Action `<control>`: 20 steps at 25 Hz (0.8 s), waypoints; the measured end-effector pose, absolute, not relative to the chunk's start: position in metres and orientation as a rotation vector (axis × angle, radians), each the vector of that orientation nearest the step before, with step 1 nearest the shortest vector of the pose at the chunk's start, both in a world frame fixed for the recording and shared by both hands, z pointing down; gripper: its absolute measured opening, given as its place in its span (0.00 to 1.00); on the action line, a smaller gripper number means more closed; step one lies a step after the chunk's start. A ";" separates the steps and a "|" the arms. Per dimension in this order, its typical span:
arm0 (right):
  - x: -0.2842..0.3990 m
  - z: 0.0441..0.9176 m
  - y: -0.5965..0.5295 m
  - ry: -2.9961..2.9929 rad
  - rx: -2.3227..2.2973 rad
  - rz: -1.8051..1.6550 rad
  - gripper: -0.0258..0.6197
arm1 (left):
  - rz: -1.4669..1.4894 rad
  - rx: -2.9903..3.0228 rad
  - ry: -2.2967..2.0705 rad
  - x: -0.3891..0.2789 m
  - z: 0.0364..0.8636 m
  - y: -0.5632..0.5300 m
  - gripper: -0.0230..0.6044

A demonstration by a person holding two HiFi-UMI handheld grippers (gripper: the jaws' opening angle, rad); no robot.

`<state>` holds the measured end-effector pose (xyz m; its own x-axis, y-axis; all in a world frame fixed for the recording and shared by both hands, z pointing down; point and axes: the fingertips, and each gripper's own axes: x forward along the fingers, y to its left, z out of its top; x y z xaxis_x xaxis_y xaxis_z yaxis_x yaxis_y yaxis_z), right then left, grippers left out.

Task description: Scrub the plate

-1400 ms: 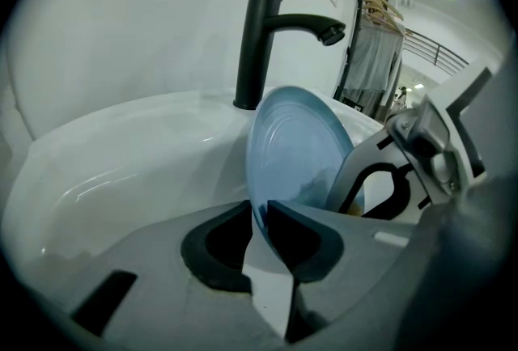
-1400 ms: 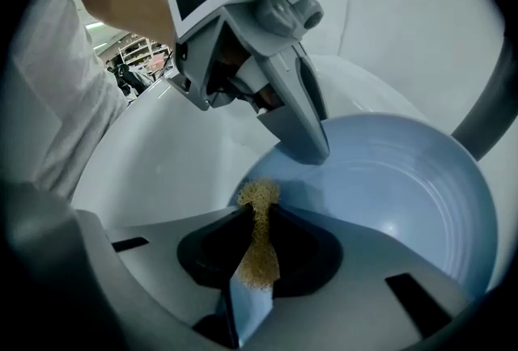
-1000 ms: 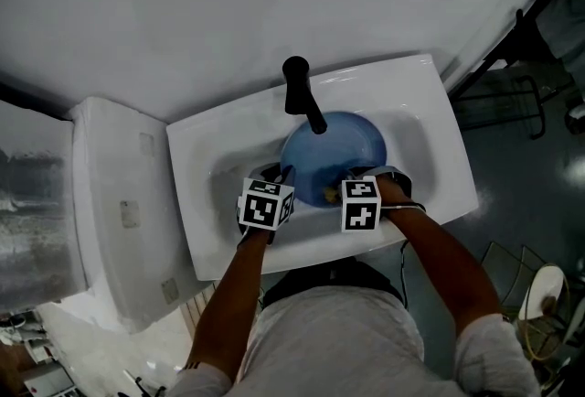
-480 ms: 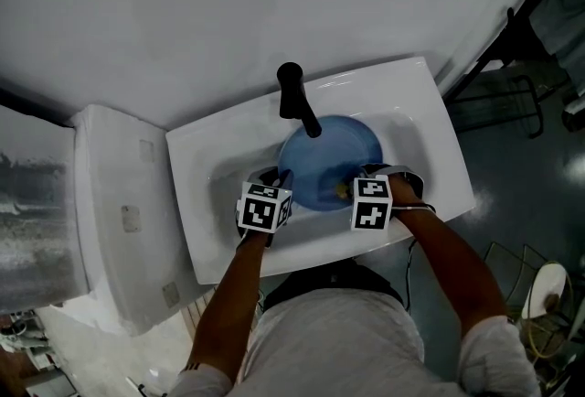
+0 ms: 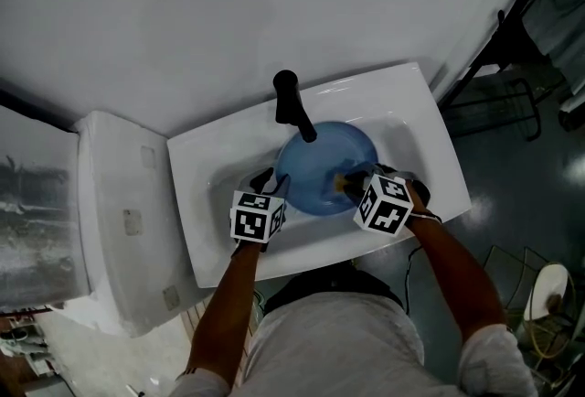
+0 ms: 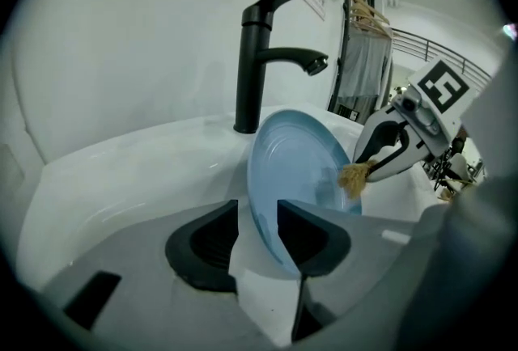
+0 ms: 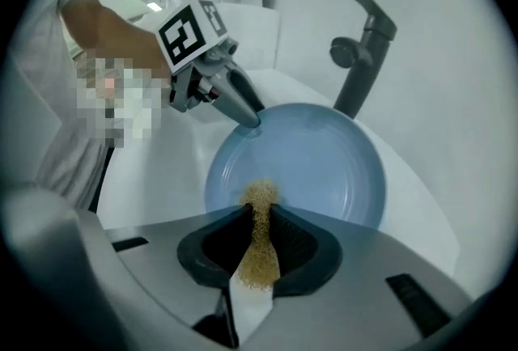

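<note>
Left gripper (image 6: 257, 216) jaws just opening, loose around the rim of the blue plate (image 6: 295, 167), plate tilted on edge in the white sink (image 5: 206, 162), right gripper (image 7: 259, 220) clamping a tan scrubber (image 7: 261, 256) by the plate's edge.

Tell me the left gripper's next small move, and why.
Probably close the left gripper on the rim of the blue plate. Its jaws have just been opening; the rim stands between them ungripped, with the plate tilted on edge in the sink. The right gripper holds a tan scrub pad by the plate's face, so a push might tip it.
</note>
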<state>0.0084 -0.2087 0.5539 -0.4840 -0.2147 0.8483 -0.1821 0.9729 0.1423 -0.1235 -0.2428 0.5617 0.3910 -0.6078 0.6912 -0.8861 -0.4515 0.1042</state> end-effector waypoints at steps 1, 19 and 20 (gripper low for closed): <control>0.008 0.546 -0.210 -2.120 0.317 -0.024 0.14 | 0.789 2.201 -1.299 -0.125 0.555 -0.242 0.27; 0.012 0.340 -0.212 -2.848 0.832 0.179 0.14 | 0.194 2.540 -1.457 -0.110 0.366 -0.212 0.22; 0.011 0.329 -0.210 -2.888 0.843 0.177 0.14 | 0.151 2.563 -1.461 -0.108 0.353 -0.210 0.19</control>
<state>0.0114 -0.2102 0.3286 -0.8359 -0.5267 0.1548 -0.5416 0.8372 -0.0761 -0.1077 -0.2104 0.3533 0.5100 -0.8410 0.1806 -0.8602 -0.4976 0.1120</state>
